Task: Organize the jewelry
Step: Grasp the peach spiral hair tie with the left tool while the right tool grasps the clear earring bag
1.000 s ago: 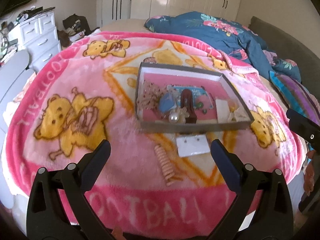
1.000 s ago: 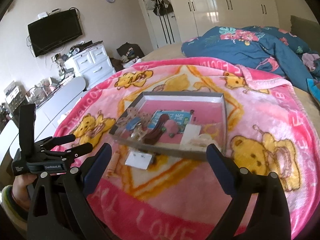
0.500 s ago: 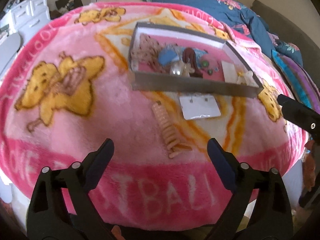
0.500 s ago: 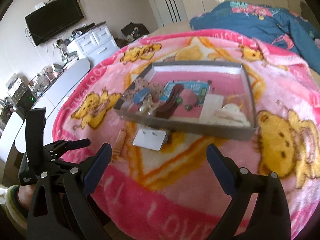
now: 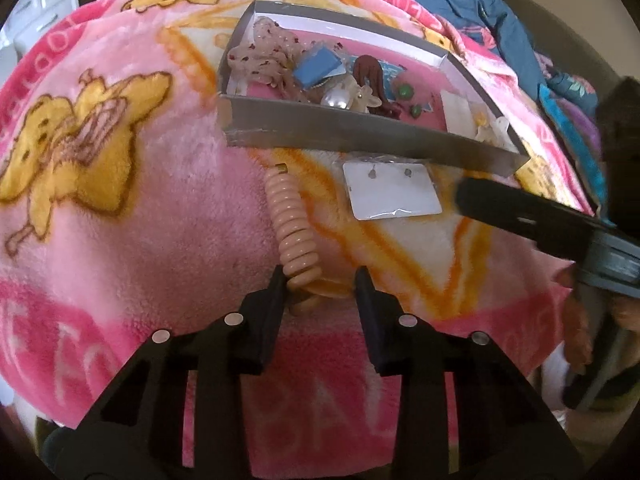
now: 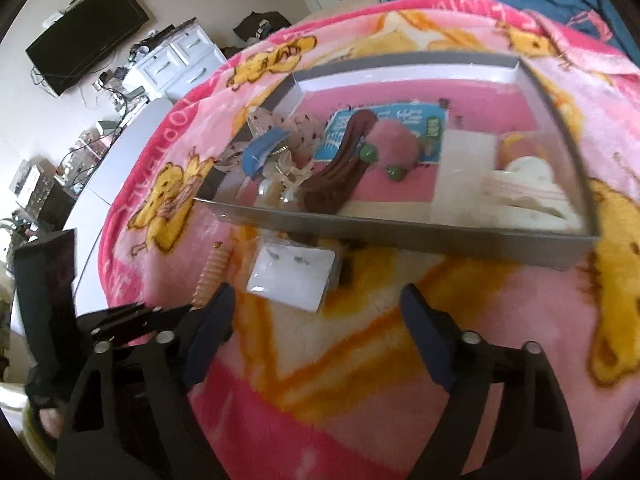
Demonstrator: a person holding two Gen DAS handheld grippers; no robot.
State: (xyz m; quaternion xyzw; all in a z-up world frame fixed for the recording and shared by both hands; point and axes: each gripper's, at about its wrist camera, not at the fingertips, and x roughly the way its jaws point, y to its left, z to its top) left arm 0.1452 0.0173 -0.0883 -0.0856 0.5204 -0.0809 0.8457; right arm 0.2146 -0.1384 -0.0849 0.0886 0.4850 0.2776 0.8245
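Observation:
A grey tray (image 5: 360, 142) on the pink blanket holds hair clips, a pearl piece and other jewelry. In front of it lie a peach coiled hair tie (image 5: 290, 224) and a white earring card (image 5: 392, 196). My left gripper (image 5: 320, 284) sits low over the near end of the coil, jaws partly closed around it, left finger touching it. My right gripper (image 6: 316, 308) is open and empty, just in front of the earring card (image 6: 290, 276); the coil (image 6: 212, 276) lies to its left. The tray also shows in the right wrist view (image 6: 400, 232).
The blanket (image 5: 120, 200) covers a bed with a blue floral duvet (image 5: 480, 4) behind the tray. A white dresser (image 6: 176, 60) and wall TV (image 6: 86, 32) stand at the left. The bed's near edge is just below the grippers.
Both grippers have moved forward and down toward the blanket. My left gripper's jaws have narrowed around the near end of the coil. My right gripper has come up to the earring card.

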